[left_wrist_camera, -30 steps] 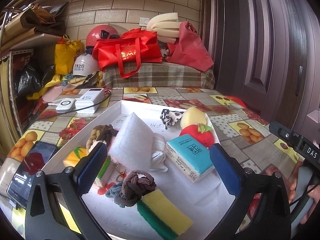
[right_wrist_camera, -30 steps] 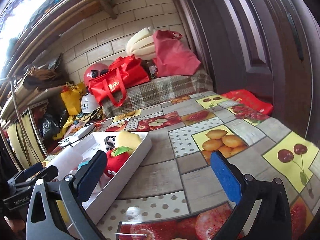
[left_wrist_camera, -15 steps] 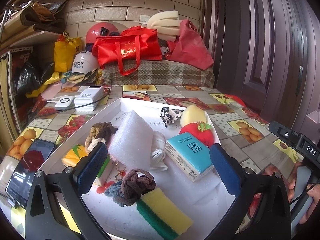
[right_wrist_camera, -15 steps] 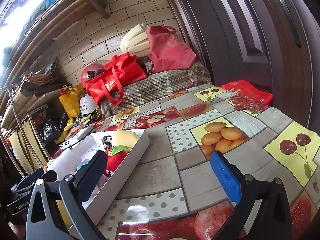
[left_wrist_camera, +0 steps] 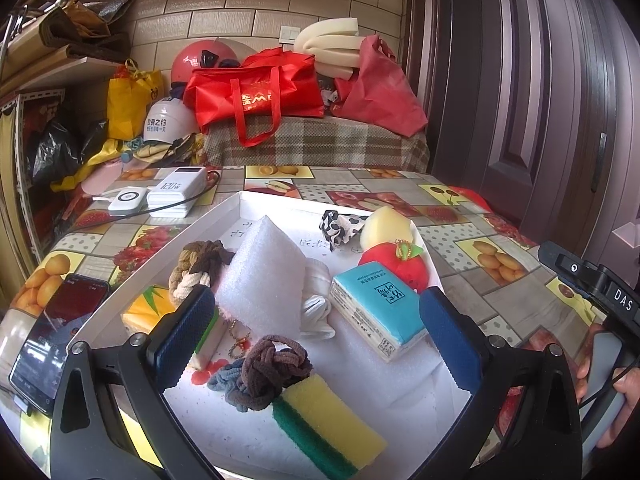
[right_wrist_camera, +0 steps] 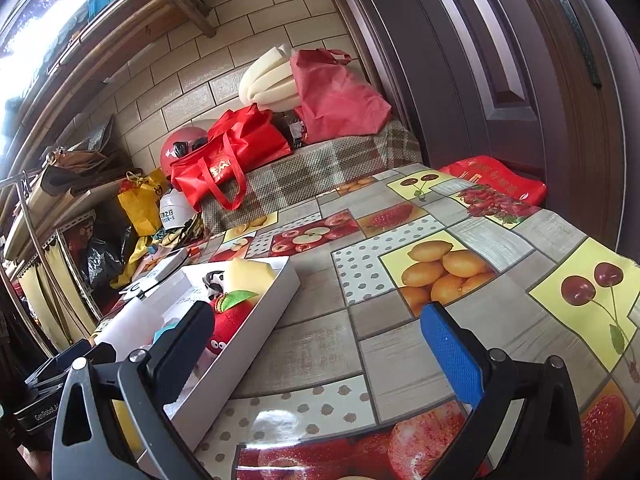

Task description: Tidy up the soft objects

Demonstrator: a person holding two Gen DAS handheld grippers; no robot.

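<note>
Phone (left_wrist_camera: 60, 336), two power banks (left_wrist_camera: 176, 196), red tote bag (left_wrist_camera: 256, 92), helmets (left_wrist_camera: 166, 124)

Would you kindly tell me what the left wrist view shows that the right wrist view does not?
Only the left wrist view shows the yellow-and-green scrubbing sponge, the brown knotted hair ties, the white foam block and the black smartphone. Only the right wrist view shows the cherry-printed corner of the tablecloth and the flat red packet by the door. Both share the white cardboard tray, the red plush apple and an open hand-held gripper.
</note>
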